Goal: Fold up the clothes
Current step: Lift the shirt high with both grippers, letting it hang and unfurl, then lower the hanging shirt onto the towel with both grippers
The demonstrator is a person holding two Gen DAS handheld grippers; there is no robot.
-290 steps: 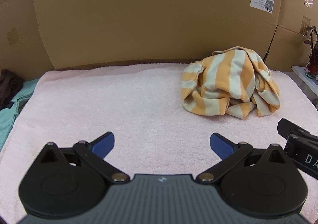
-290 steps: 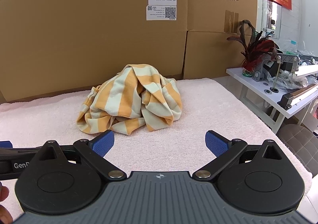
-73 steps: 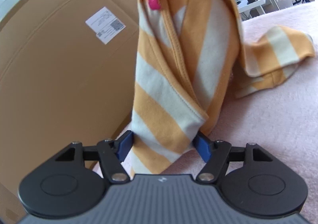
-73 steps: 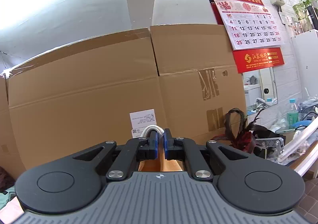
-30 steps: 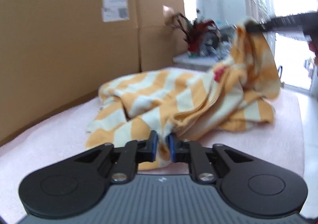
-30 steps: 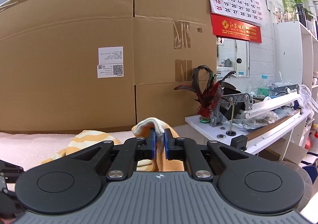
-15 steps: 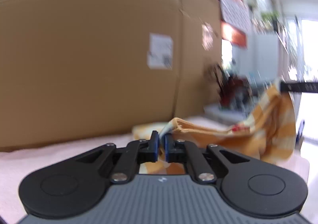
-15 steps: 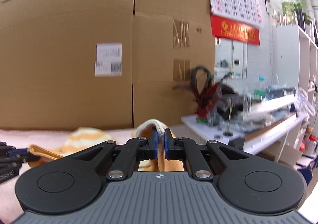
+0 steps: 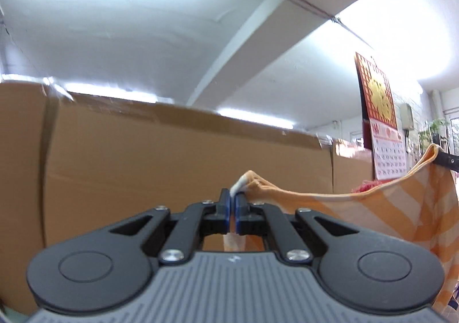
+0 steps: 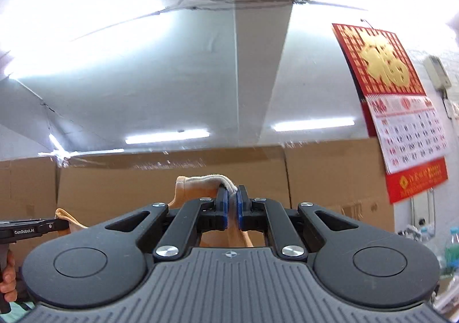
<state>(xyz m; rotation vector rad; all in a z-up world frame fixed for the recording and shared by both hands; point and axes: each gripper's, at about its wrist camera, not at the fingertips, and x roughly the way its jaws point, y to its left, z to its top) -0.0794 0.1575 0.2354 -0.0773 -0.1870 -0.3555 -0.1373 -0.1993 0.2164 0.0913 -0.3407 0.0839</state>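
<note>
1. Striped garment [image 9: 373,208] now hangs in the air between us, lifted off the pink towel since a second ago.
2. Our left gripper [image 9: 232,202] and right gripper [image 10: 232,202] each pinch an edge, jaws nearly closed.
3. We judge it spread, ready for laying flat.

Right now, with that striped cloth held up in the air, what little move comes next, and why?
Probably draw the tools apart: the left tool and right tool each pinch the striped garment, whose top edge sags between them.
</note>
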